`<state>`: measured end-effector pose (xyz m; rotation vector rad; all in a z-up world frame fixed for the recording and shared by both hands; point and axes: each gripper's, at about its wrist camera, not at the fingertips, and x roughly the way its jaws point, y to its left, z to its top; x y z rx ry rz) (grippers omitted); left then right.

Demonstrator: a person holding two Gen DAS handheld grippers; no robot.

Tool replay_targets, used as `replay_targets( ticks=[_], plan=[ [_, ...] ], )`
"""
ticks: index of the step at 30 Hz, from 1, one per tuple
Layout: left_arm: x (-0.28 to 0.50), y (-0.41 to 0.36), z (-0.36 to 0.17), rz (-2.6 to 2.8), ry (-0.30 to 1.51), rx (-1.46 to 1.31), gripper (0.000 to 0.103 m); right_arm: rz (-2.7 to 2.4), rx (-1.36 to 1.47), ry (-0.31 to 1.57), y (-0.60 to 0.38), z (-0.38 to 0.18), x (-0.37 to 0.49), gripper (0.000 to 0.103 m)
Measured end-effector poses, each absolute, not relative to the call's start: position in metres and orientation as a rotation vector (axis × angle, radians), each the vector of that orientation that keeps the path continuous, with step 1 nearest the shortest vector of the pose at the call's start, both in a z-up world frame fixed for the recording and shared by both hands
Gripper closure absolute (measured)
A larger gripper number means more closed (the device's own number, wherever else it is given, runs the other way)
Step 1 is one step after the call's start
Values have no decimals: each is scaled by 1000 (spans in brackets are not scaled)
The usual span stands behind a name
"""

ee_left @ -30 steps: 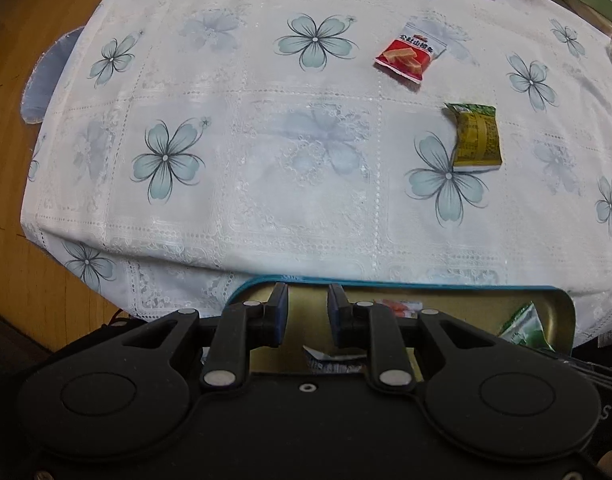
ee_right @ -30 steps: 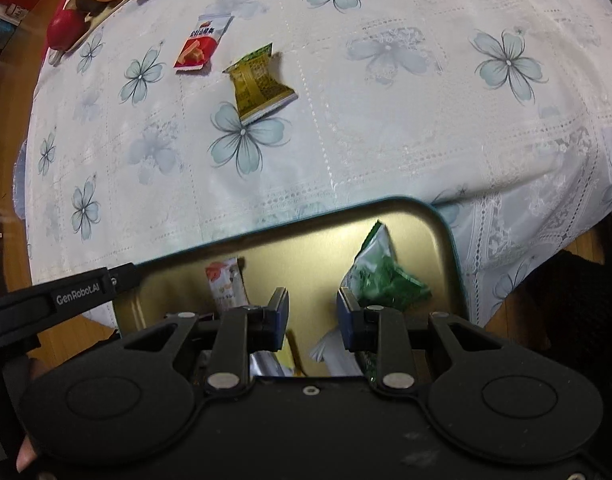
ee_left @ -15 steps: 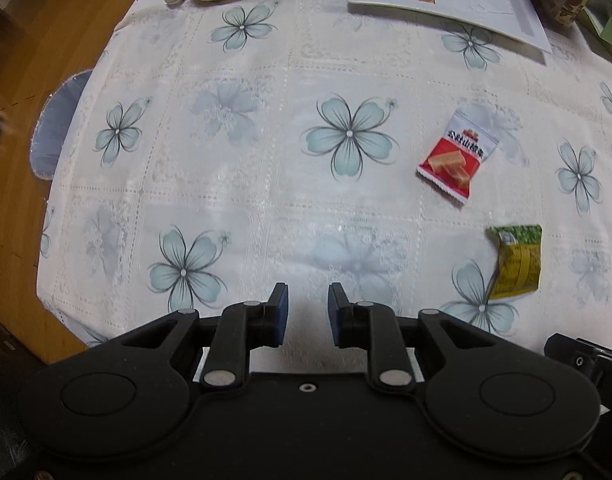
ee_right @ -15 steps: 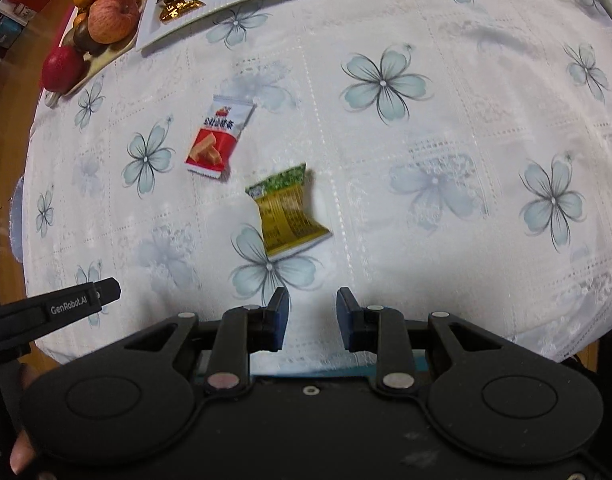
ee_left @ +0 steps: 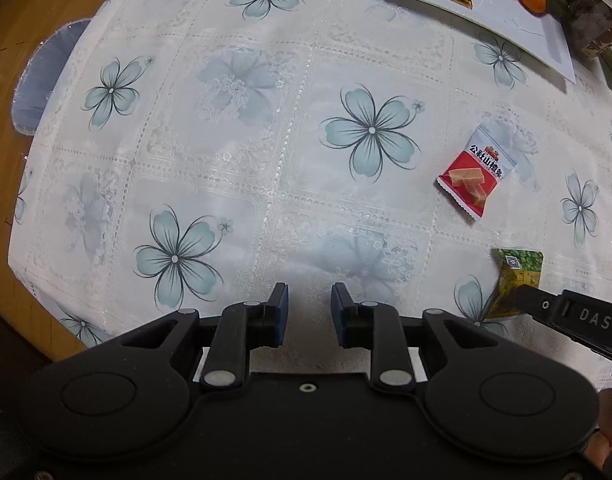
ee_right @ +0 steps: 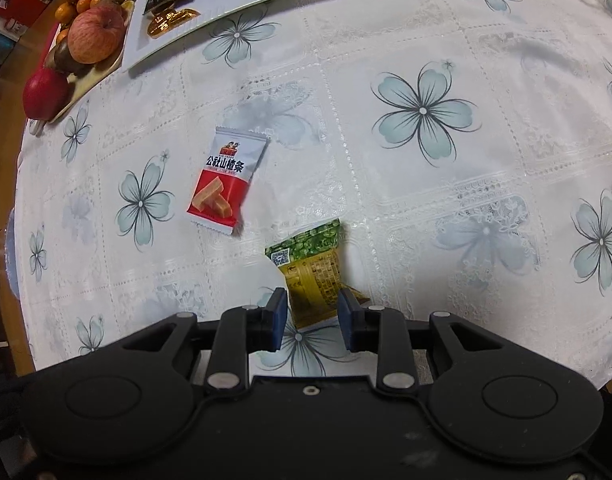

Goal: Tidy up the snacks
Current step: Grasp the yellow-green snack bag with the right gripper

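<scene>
The right hand-held gripper (ee_right: 311, 312) hangs spread over the green snack packet (ee_right: 315, 276), ready to pinch it. The left hand-held gripper (ee_left: 308, 307) is opening, empty. The red snack packet (ee_right: 226, 182) lies farther left on the surface (ee_right: 386, 208).

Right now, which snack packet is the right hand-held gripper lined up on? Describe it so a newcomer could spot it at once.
Start at the white floral tablecloth and go to its near edge, in front of the right hand-held gripper. The green and yellow packet lies there, its near end between the open fingers. Its neighbour, the red and white packet, lies farther in and untouched.
</scene>
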<state>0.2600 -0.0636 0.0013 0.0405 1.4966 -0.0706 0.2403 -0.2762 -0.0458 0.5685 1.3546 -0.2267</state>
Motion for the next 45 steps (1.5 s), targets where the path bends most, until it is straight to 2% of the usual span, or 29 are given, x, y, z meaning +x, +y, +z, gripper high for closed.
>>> replay_targets(
  ticks=[6, 11, 24, 30, 38, 45],
  plan=[
    [260, -66, -4, -101, 1532, 41, 68, -244, 492, 1324, -262, -49, 250, 65],
    [259, -64, -2, -110, 1531, 32, 68, -277, 368, 1290, -249, -51, 255, 63],
    [262, -62, -3, -115, 1545, 7, 68, -294, 409, 1331, -263, -61, 258, 59],
    [262, -63, -4, -123, 1542, 15, 68, -295, 376, 1330, -258, -61, 258, 59],
    [265, -63, -7, -106, 1542, 15, 68, -288, 335, 1347, -253, -59, 258, 69],
    [266, -76, -8, -123, 1532, 36, 68, -279, 422, 1388, -271, -54, 250, 72]
  ],
)
